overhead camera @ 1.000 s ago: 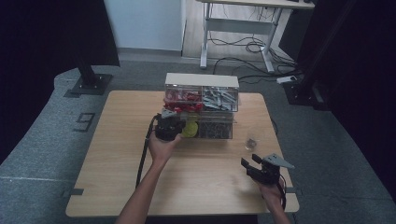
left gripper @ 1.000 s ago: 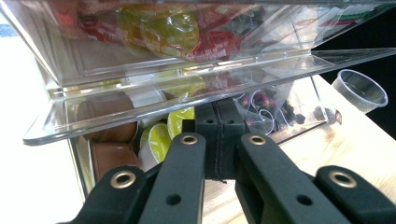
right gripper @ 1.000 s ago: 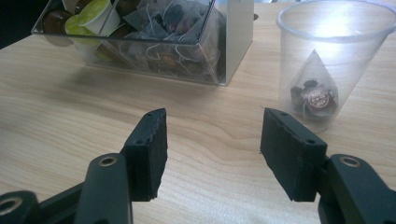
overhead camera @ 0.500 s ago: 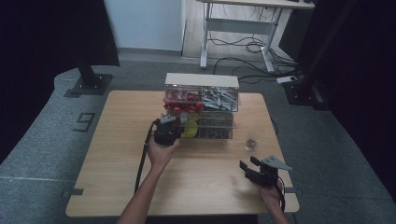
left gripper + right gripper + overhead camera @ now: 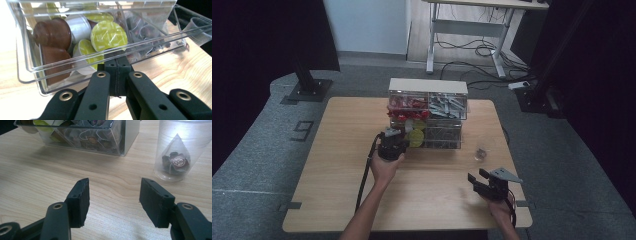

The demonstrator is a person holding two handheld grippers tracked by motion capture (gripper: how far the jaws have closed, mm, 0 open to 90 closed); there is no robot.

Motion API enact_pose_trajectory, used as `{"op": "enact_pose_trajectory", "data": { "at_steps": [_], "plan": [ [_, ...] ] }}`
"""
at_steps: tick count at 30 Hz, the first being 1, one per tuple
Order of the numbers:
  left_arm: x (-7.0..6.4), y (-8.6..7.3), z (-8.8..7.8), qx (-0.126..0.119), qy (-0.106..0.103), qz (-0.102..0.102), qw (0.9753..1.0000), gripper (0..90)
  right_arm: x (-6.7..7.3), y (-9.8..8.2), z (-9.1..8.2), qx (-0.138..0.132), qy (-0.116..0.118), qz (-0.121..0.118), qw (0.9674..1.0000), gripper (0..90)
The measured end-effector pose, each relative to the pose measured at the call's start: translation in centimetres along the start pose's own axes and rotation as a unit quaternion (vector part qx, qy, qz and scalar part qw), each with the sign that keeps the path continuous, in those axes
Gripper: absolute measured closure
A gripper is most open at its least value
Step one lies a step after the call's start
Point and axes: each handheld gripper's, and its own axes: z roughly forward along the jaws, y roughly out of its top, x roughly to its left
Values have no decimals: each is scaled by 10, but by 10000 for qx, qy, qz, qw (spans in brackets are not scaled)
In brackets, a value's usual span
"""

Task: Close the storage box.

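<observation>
From the high view I see a grey carpeted floor (image 5: pixel 257 150) with a white "9" marked on it left of the desk (image 5: pixel 337 200), and a second metal-legged table (image 5: pixel 472 30) with loose cables beyond. The desk is pale wood.

At its far middle stands a clear plastic drawer box (image 5: pixel 428 112). My left gripper (image 5: pixel 392 145) is at its lower left drawer (image 5: pixel 75 37), which stands pulled out; in the left gripper view the jaws are pressed together right at the drawer's front edge, though I cannot tell if they pinch the rim. Inside lie brown, silver and yellow-green coffee pods (image 5: pixel 108 36); the print on their lids is too blurred to read.

My right gripper (image 5: pixel 484 181) hovers near the desk's right front, jaws apart and empty. Ahead of it stands a clear cup (image 5: pixel 180 150) holding one pyramid tea bag (image 5: pixel 176 160) whose round label I cannot read.
</observation>
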Motion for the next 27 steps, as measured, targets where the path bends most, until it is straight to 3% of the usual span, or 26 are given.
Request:
{"op": "enact_pose_trajectory", "data": {
  "at_steps": [27],
  "plan": [
    [5, -16, 12, 190, -28, -103, 9998, 899, -4, -3, 2, 61, -54, -17, 10000, 413]
  ]
}}
